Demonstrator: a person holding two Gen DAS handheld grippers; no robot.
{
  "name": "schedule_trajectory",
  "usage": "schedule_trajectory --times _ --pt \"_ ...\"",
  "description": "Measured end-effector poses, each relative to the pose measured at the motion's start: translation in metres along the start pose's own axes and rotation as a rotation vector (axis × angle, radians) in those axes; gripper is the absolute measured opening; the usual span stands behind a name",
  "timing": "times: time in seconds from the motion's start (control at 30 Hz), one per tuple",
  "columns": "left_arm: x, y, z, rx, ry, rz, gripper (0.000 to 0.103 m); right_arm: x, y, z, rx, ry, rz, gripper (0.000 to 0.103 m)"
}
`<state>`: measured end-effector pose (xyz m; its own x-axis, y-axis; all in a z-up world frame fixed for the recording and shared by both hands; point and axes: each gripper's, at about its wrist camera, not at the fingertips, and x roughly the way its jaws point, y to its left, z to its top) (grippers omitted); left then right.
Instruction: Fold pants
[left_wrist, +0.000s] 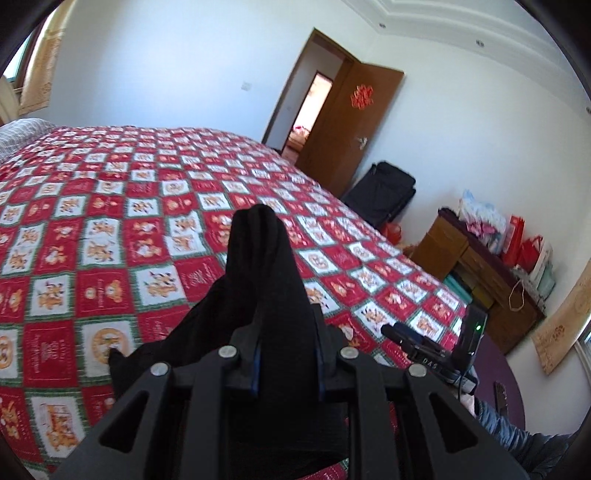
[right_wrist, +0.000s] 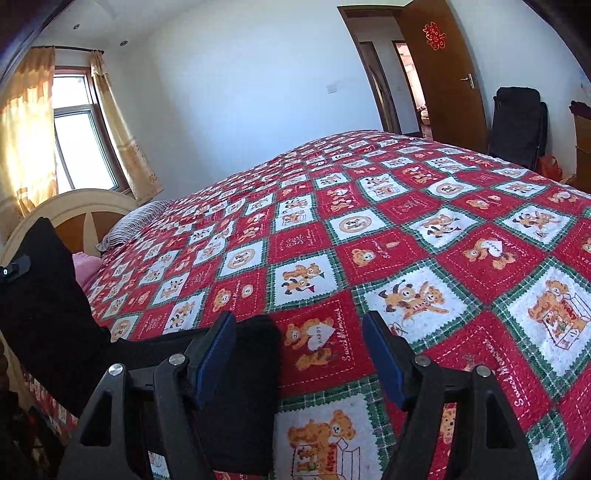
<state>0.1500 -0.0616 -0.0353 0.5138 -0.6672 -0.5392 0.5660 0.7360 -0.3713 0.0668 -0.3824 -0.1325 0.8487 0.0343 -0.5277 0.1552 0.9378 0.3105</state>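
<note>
Fingers (left_wrist: 317, 373) of the left gripper (left_wrist: 286, 354) pinch a thick bunch of the black pants (left_wrist: 266, 280), which rises in a peak beyond the tips and hangs down on the left toward the bed. Spread wide, the fingers (right_wrist: 218, 347) of the right gripper (right_wrist: 301, 347) hold nothing; a folded edge of the pants (right_wrist: 247, 384) lies flat on the quilt just inside the left-hand pad, and more black cloth rises at the left edge of that view. Under both spreads the red, white and green bear-patterned quilt (right_wrist: 388, 229) covering the bed. Farther off, a striped pillow (right_wrist: 136, 221) lies by the headboard (right_wrist: 85, 206), with a curtained window (right_wrist: 77, 133) behind it. Across the room stand an open brown door (left_wrist: 347, 125), a black bag (left_wrist: 380, 192) and a wooden cabinet (left_wrist: 476, 269).
</note>
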Motion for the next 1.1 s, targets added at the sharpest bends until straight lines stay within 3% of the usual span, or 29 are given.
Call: schedule_trajectory --times 0.23,0.43,0.57,0.7,0.8,0.87,0.93,1.1 --pt "0.066 -0.03 -0.015 0.063 0.145 0.019 0.022 0.003 -0.023 0.001 0.107 -0.002 -0.022 0.072" --pt "0.113 -0.042 -0.041 0.102 0.261 0.061 0.022 0.005 -0.022 0.001 0.108 0.001 -0.016 0.072" --pt "0.128 -0.054 -0.052 0.15 0.281 0.097 0.024 0.01 -0.018 -0.001 0.098 0.019 -0.002 0.072" --pt "0.127 -0.068 -0.059 0.173 0.265 0.079 0.029 0.014 -0.019 -0.004 0.097 0.042 0.01 0.072" --pt "0.112 -0.083 -0.06 0.22 0.22 0.045 0.046 0.015 -0.02 -0.005 0.104 0.045 0.028 0.072" --pt "0.09 -0.089 -0.059 0.251 0.158 0.059 0.067 0.014 -0.022 -0.004 0.114 0.045 0.051 0.072" --pt "0.072 -0.085 -0.057 0.249 0.099 0.073 0.076 0.015 -0.023 -0.004 0.145 0.052 0.098 0.072" --pt "0.045 -0.04 -0.057 0.216 -0.009 0.258 0.095 0.014 -0.012 -0.002 0.199 0.101 0.197 0.072"
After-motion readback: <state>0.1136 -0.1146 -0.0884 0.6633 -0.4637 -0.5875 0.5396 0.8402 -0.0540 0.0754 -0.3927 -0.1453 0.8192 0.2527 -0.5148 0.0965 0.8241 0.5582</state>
